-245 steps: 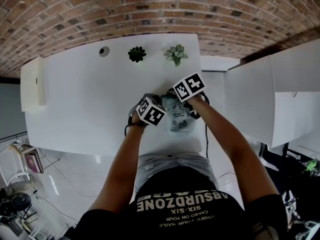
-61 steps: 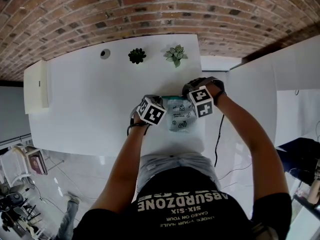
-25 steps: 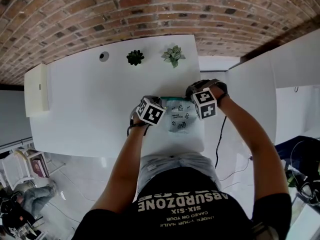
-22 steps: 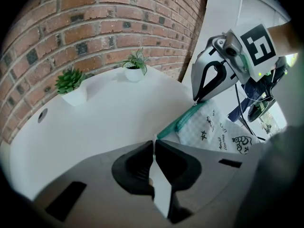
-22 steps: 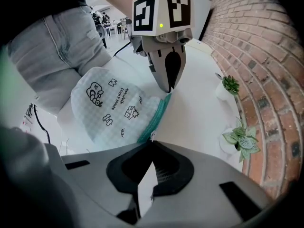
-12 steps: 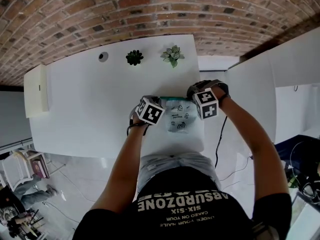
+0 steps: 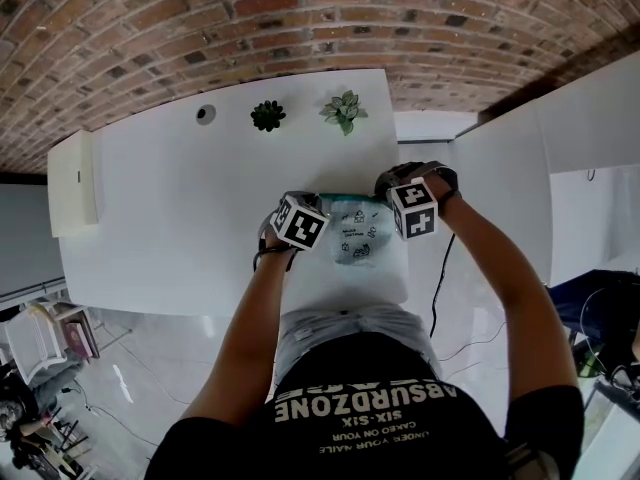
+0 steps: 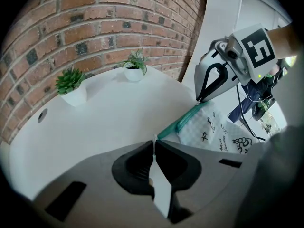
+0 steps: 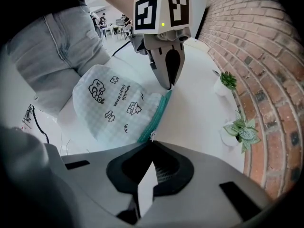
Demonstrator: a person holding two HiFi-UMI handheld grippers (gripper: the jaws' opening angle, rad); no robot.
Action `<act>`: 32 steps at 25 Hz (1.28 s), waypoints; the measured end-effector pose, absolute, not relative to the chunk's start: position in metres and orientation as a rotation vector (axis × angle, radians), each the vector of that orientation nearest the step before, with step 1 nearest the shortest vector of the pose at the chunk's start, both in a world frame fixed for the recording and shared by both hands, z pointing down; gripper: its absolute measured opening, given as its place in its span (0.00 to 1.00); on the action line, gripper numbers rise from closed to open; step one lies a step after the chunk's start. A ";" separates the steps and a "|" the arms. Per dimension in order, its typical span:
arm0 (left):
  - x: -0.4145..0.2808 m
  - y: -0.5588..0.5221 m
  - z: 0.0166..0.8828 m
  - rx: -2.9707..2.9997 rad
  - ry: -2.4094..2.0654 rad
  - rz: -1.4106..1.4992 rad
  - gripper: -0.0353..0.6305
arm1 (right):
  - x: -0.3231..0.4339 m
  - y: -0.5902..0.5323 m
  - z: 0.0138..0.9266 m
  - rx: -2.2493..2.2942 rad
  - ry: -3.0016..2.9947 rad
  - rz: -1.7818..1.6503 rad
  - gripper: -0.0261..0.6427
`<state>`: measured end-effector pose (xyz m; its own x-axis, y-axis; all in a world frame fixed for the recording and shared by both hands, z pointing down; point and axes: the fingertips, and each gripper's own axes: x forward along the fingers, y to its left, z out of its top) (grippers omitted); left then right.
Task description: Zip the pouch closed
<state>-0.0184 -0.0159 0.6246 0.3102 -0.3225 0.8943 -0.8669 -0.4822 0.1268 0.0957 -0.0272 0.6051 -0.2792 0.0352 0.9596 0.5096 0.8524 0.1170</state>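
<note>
**Pouch pinched at both ends, close to the table's corner**

In the head view the marker cubes cover both sets of jaws and the two ends of the pouch [image 7: 355, 240]. Only its pale printed middle shows between them. The gripper views fill the gap.

The left gripper [image 8: 154, 145] has its jaws closed to a sliver on the pouch's end, where the teal zip band [image 8: 183, 121] runs in under the tips. The right gripper [image 9: 151, 141] has its jaws fully together, and a small silvery zip pull [image 9: 151, 135] shows right at the tips. How much of the pull is inside the jaws is hidden by the gripper's body. The band runs taut from one gripper to the other. Whether its teeth are meshed along that length is too fine to make out. The pouch's lower edge is hidden behind the gripper bodies in both gripper views.

The pouch lies on the white table [image 7: 180, 208], with the left gripper at its 9 o'clock and the right at its 3 o'clock. The table's near edge is just beyond the pouch at 6 o'clock, against the person's body. The side edge is just past the right gripper at 3 o'clock, where a black cable [image 7: 437, 278] hangs down.

Bare tabletop spreads wide from 9 to 11 o'clock as far as a cable hole [image 7: 205, 114]. At 12 o'clock a dark plant [image 7: 268, 116] and a pale plant [image 7: 343, 111] stand well apart from the pouch, along the brick wall [image 7: 300, 18].
</note>
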 end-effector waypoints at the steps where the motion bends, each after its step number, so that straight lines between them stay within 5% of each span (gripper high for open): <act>1: -0.018 -0.016 0.625 1.962 -1.049 1.135 0.09 | 0.096 -0.027 0.605 -0.412 -1.811 -0.484 0.03; 32: -0.019 -0.015 0.623 1.957 -1.056 1.132 0.09 | 0.132 -0.034 0.608 -0.354 -1.773 -0.447 0.03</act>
<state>-0.0195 -0.0153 0.6234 0.3081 -0.3237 0.8946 -0.8701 -0.4762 0.1273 0.1320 -0.0340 0.6082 -0.2411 0.0031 0.9705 0.4630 0.8792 0.1122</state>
